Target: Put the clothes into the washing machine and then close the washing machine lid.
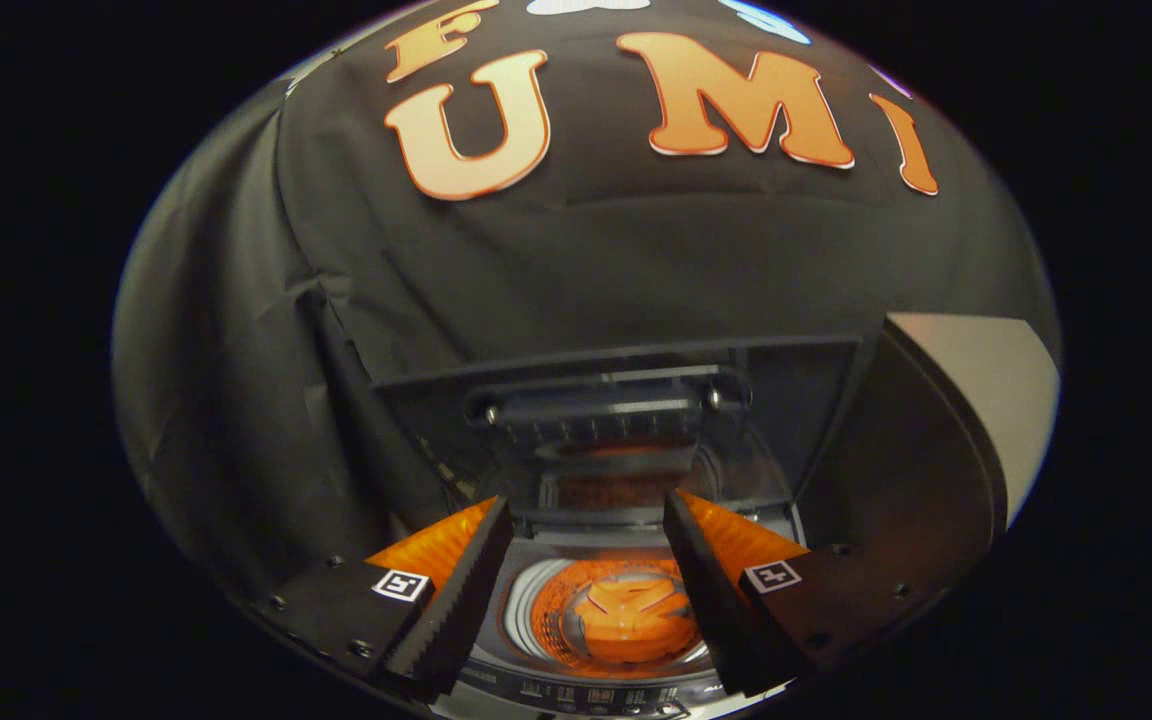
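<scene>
Washing machine (pixel 591 690) drum (pixel 626 620) beneath open tool (pixel 586 520)

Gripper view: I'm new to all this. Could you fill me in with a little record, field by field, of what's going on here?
Appliance: top-loading washing machine, below the fingers
Lid: raised, standing open behind the drum
Drum: orange inside, seen between the fingers; whether clothes lie in it cannot be told
Gripper: fingers apart, holding nothing, above the drum opening
Backdrop: black cloth wall behind the machine
Task stage: lid not yet closed
</scene>
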